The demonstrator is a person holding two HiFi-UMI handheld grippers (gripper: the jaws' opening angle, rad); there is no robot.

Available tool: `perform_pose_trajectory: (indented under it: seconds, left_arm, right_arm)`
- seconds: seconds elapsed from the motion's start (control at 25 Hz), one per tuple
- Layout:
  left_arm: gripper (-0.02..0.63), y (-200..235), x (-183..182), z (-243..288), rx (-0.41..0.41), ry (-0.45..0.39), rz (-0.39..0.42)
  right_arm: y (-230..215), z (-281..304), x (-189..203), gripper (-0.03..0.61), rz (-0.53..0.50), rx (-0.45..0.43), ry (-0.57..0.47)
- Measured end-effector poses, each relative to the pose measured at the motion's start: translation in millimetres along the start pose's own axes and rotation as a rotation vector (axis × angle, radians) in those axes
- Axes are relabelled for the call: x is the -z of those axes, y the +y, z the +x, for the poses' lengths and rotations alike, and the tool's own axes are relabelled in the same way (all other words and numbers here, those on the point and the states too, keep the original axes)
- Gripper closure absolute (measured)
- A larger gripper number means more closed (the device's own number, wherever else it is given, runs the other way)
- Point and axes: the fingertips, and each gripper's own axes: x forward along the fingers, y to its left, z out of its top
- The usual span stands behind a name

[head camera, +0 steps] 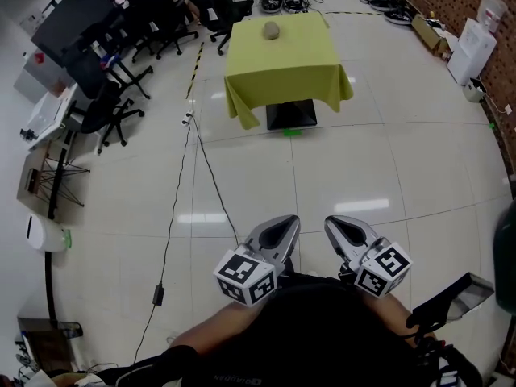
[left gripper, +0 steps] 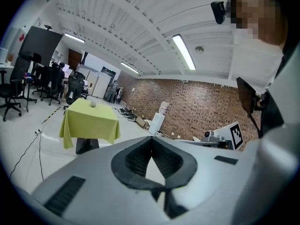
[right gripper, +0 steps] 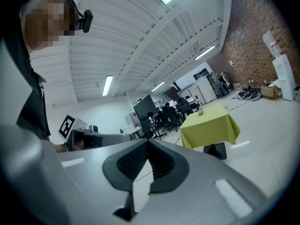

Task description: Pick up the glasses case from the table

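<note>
The case (head camera: 272,30) lies near the far edge of the table (head camera: 284,75), a small grey oval. Its long axis seems to run away from the person; its ends are too small to tell apart. It sits far ahead of the left gripper (head camera: 282,222) and right gripper (head camera: 339,222), both closed and empty.

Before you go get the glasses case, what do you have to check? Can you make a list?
1. Is the glasses case on the table? Ok, it lies near the far edge.
2. Is it within reach? Not ok, the table stands far off.
3. Is the left gripper empty? Ok, jaws together on nothing.
4. Is the right gripper empty? Ok, same.
5. Are the jaws open for grabbing? Not ok, both shut.
6. Is the way ahead clear? Ok, the black cable lies to its left.
</note>
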Motion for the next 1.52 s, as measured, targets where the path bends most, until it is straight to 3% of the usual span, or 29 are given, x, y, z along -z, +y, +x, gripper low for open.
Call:
perform_pose_trajectory:
  seconds: [0.28, 0.6, 1.52]
  left_arm:
    - [0.609, 35.0, -15.6, 17.7, 0.002, 0.009, 0.003]
    - [0.609, 93.7, -56.9, 40.5, 0.005, -0.001, 0.010]
    - [0.609, 297.3, -173.7, 68.0, 0.015, -0.084, 0.047]
  right_arm:
    - [-16.6, 38.3, -6.7, 0.575, 0.023, 0.018, 0.033]
    - [-35.9, 106.3, -32.2, 0.575, 0.011, 0.022, 0.053]
    - [-70.0, 323.5, -99.9, 0.575, -0.089, 0.019, 0.057]
